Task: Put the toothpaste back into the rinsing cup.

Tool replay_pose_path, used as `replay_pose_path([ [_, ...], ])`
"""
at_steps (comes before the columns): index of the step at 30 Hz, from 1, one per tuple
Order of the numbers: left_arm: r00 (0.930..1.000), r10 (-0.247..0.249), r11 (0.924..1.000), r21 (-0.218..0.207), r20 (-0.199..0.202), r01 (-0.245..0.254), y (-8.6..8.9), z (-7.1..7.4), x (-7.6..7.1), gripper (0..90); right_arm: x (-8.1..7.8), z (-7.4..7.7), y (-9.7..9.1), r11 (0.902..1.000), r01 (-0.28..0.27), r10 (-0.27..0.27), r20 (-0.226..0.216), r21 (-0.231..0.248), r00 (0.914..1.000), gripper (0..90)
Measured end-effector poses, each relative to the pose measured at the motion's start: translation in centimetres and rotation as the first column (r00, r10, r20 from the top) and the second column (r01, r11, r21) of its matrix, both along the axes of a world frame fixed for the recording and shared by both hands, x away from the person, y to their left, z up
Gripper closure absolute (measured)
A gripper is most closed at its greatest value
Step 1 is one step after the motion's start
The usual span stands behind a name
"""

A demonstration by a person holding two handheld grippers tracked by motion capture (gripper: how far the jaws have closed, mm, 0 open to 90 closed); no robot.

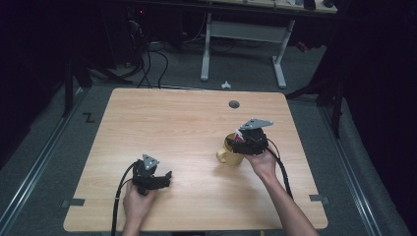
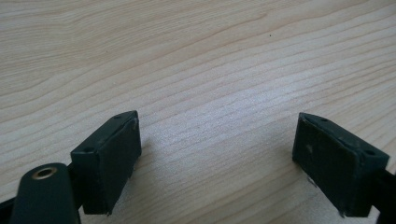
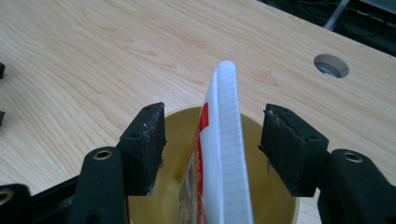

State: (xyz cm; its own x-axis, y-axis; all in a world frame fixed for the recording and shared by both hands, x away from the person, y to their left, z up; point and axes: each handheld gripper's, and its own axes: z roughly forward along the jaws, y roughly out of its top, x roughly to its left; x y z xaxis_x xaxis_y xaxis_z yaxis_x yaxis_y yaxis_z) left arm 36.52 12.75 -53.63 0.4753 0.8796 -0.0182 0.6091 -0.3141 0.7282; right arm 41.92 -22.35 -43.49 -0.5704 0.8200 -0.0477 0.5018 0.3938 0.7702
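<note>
The white toothpaste tube (image 3: 224, 154) is already standing in the yellow mug (image 3: 180, 135) on the worktop (image 1: 187, 128). The right gripper (image 3: 212, 149) is hovering with fingers apart, clear of it; the left gripper (image 2: 217, 158) is idling open. Only withdrawing seems left.

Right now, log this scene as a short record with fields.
surface: wooden table
mug: yellow, upright, handle toward the left of the high view
tube: white with red print, standing in the mug, crimped end up
right gripper: over the mug, jaws open either side of the tube, pads apart from it
left gripper: open over bare wood, holds nothing
hole: near the table's far edge
</note>
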Motion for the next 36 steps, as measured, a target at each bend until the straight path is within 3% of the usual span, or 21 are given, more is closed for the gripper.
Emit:
replay_pose_path([
  [12,1.0,0.0,1.0,0.0,0.0,0.0,0.0,0.0,0.0,15.8,-1.0,1.2,-0.5,0.9989,-0.005,0.003,0.036,0.046,0.9993,38.7],
  [36,1.0,0.0,1.0,0.0,0.0,0.0,0.0,0.0,0.0,15.8,-2.8,2.2,-2.0,0.9956,0.012,-0.019,0.074,0.093,0.9971,40.9],
])
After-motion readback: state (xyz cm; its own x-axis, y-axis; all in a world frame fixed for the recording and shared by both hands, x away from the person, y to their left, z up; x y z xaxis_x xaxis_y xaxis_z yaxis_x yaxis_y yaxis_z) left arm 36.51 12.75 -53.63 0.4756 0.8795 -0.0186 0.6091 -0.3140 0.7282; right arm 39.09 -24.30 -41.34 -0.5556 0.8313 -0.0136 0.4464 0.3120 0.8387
